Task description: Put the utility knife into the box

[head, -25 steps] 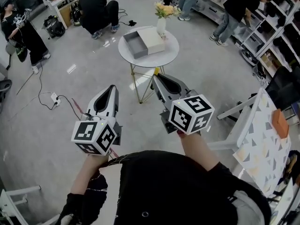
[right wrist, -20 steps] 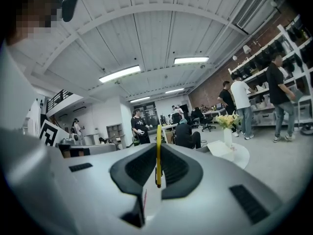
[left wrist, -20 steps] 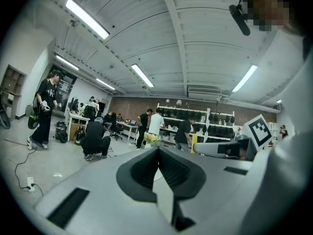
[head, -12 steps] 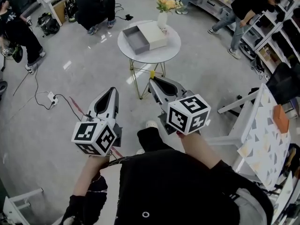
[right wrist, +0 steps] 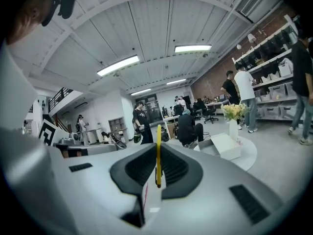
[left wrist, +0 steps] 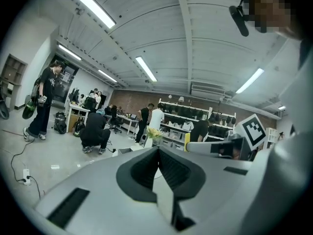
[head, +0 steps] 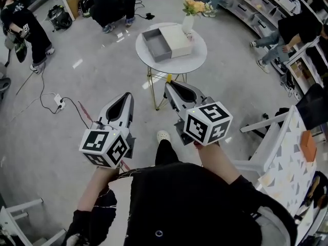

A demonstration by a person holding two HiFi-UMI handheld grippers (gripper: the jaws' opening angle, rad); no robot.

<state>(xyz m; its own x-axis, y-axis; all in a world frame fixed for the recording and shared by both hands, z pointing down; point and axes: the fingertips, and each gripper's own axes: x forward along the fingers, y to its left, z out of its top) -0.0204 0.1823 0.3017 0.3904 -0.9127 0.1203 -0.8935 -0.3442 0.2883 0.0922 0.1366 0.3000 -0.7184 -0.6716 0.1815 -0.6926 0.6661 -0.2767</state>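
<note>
Knife (right wrist: 158, 153) sits clamped edge-on in the right tongs (head: 170, 86), a thin yellow strip between the pads with its end poking past the tips. It is carried above the floor, well apart from the box (head: 155, 44), which lies open on the round desk (head: 197, 55) ahead. The left tongs (head: 124, 97) are pressed together on nothing. The main risk, I judge, is the grip. The pads hold only a narrow slice of a slim tool, so a jolt on the approach could let it twist or drop to the floor. Whether the blade is out cannot be told, which makes a fall worse. At the desk, the vase (head: 188, 23) stands just beside the white lid (head: 177, 35), so a wide reach with the right tongs could tip it. The desk looks light on thin legs, and a bump could shift the box. A cable (head: 77, 106) trails on the floor to the left.
</note>
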